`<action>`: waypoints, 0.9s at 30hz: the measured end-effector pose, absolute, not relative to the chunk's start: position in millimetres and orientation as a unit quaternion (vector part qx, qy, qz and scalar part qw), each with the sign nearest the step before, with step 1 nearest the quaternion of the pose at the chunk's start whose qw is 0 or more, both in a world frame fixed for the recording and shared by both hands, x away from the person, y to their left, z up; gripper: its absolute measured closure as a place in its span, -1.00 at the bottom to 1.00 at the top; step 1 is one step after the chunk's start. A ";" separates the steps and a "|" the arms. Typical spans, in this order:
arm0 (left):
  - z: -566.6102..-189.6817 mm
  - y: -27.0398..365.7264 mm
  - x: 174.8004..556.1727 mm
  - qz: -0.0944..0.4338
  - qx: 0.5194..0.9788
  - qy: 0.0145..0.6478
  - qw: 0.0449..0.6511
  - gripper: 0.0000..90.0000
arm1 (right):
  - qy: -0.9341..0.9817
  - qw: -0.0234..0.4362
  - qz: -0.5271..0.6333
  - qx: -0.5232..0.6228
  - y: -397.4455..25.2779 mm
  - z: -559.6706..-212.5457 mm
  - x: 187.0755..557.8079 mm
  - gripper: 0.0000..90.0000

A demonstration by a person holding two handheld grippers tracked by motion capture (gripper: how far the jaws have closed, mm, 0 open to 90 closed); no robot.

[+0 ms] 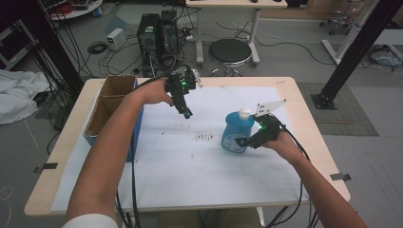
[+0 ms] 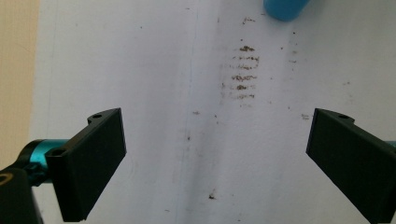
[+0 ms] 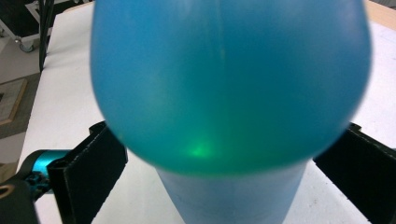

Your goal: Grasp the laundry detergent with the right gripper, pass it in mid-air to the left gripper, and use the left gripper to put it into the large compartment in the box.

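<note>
Right gripper (image 1: 242, 141) has its jaws spread around the upright blue plastic bottle with a white cap (image 1: 236, 130) on the table's white sheet (image 1: 190, 171), not yet clamped, left gripper (image 1: 187, 114) hovering wide open and empty, and an off-centre squeeze could topple that bottle.

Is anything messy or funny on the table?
Yes: a patch of dark brown smudges dirties the white sheet just left of the upright blue bottle. Nothing looks spilled or knocked over.
</note>
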State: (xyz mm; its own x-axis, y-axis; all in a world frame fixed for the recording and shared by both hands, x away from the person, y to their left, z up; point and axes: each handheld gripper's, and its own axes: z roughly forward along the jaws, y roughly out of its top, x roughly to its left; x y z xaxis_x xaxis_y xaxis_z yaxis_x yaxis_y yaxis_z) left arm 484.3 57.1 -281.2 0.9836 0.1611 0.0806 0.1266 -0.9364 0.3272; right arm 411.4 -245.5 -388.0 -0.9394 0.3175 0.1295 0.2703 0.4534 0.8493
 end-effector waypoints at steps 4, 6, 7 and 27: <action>-281.7 57.2 484.7 0.053 0.983 0.073 0.162 -0.89 | 0.849 0.026 0.498 0.174 -244.9 -391.5 410.5 -0.95; -281.9 57.3 484.7 0.053 0.983 0.073 0.161 -0.89 | 0.847 0.028 0.502 0.174 -245.3 -392.8 410.3 -0.92; -282.0 57.3 484.7 0.052 0.983 0.073 0.161 -0.89 | 0.845 0.028 0.505 0.174 -245.5 -393.3 410.3 -0.91; -282.6 57.5 485.1 0.053 0.983 0.072 0.162 -0.89 | 0.829 0.034 0.531 0.168 -247.0 -400.2 408.8 -0.60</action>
